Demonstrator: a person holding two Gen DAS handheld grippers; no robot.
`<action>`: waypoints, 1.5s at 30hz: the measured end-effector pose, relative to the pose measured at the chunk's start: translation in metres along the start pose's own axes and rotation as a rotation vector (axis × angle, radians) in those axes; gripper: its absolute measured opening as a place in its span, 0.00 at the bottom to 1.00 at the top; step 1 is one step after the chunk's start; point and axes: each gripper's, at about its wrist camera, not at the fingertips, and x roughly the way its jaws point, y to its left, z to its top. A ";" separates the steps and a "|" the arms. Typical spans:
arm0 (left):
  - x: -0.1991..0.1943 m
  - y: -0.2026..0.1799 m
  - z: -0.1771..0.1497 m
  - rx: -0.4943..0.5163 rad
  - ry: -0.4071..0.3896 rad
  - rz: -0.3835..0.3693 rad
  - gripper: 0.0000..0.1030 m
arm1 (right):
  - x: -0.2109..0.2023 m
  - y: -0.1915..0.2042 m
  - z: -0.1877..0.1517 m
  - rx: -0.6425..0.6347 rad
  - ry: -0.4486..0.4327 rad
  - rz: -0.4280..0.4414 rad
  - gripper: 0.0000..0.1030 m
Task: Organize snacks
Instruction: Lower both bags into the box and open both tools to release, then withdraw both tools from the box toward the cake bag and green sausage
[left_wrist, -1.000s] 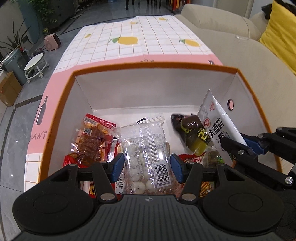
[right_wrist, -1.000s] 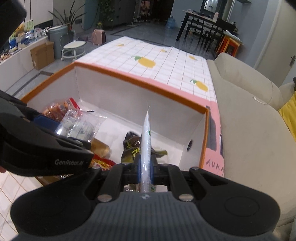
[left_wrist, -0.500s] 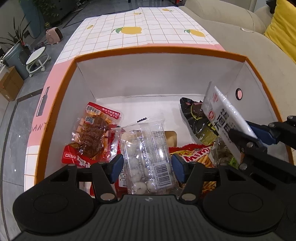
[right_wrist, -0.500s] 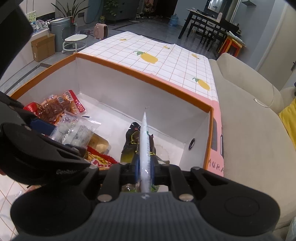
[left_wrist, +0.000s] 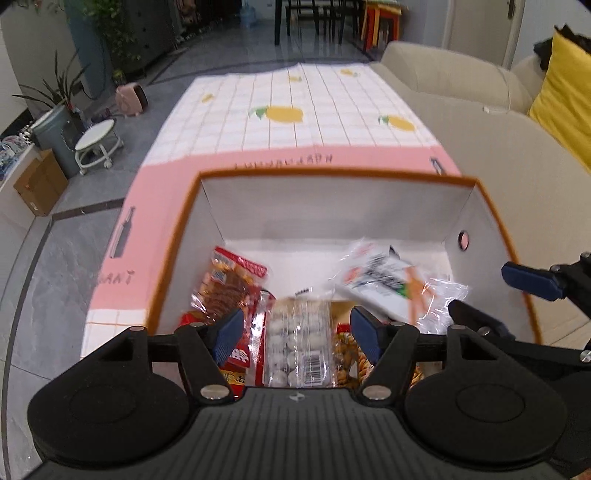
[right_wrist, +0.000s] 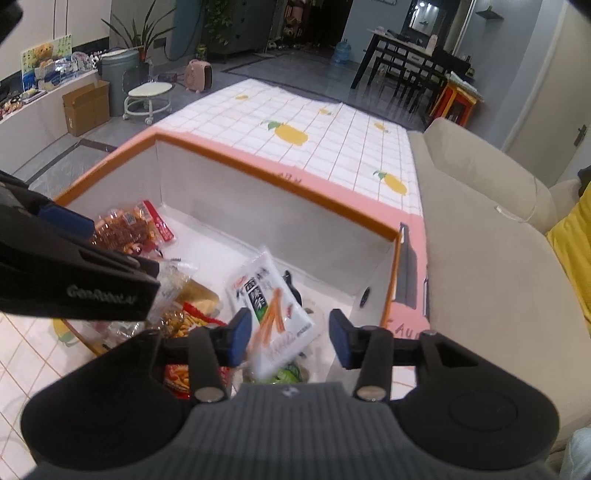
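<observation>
- Left wrist view: left gripper (left_wrist: 297, 332) is spread wide, holding nothing, low center over the box (left_wrist: 332, 173). A clear pack (left_wrist: 297, 345) sits between its fingers; red pack (left_wrist: 227, 288) center-left.
- Right wrist view: right gripper (right_wrist: 290, 338) is spread too. White pack (right_wrist: 271, 314) lies loose in the box (right_wrist: 280, 181), lower center, not pinched.

"GenRobot.AI" on the left claw (right_wrist: 62, 236); tablecloth (left_wrist: 295, 125) lettering unreadable.
</observation>
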 end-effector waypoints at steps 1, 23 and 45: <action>-0.005 0.001 0.001 -0.005 -0.013 0.001 0.75 | -0.004 0.000 0.000 0.001 -0.007 -0.002 0.46; -0.108 0.002 -0.064 -0.031 -0.290 0.000 0.77 | -0.118 -0.004 -0.050 0.157 -0.219 -0.010 0.68; -0.110 0.003 -0.153 -0.035 -0.254 -0.042 0.80 | -0.148 0.008 -0.153 0.254 -0.215 0.030 0.73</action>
